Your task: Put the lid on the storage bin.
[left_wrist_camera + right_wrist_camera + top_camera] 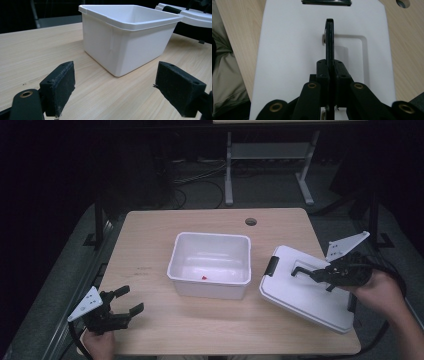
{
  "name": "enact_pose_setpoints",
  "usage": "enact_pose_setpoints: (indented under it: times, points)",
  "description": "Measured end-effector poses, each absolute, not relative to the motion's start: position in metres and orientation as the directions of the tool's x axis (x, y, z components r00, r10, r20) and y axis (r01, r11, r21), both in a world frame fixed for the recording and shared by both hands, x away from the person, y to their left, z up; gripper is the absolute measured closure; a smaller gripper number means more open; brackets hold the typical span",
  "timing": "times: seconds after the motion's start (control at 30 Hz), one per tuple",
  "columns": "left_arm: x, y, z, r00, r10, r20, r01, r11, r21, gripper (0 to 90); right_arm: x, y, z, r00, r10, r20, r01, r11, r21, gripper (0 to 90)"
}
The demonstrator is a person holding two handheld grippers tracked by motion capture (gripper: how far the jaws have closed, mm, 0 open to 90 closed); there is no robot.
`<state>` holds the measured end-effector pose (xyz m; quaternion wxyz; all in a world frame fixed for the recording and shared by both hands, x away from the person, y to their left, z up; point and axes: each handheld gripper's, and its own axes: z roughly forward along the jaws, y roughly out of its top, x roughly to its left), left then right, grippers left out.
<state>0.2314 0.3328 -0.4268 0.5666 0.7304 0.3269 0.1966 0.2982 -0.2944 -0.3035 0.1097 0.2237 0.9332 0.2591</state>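
Note:
A white open bin [212, 237] stands in the middle of the table, with a small red thing [204, 278] on its bottom. To its right is a white lid [300, 297] with a black latch [271, 265]; it looks tilted, its left edge low near the table. My right gripper [320, 274] is shut on the lid's black handle [300, 269]. The right gripper view shows the pads [323, 72] pinching that handle [329, 37] over the lid [292, 50]. My left gripper [131, 300] stays open at the front left, aimed at the bin [130, 50].
The wooden table [150, 235] has a round cable hole [251, 221] at the back. The lid's right corner reaches past the table's right edge. A metal stand [229, 170] is on the dark floor behind the table.

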Motion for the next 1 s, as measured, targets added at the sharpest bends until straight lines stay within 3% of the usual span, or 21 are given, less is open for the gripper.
enact_pose_setpoints:
  times: [1.0]
  points:
    - [0.231, 0.334, -0.426, 0.707, 0.702, -0.082, 0.25, -0.14, 0.958, 15.7, 0.304, -0.264, -0.256, -0.905, 0.406, -0.126, 0.279, 0.791, 0.545, 84.4]
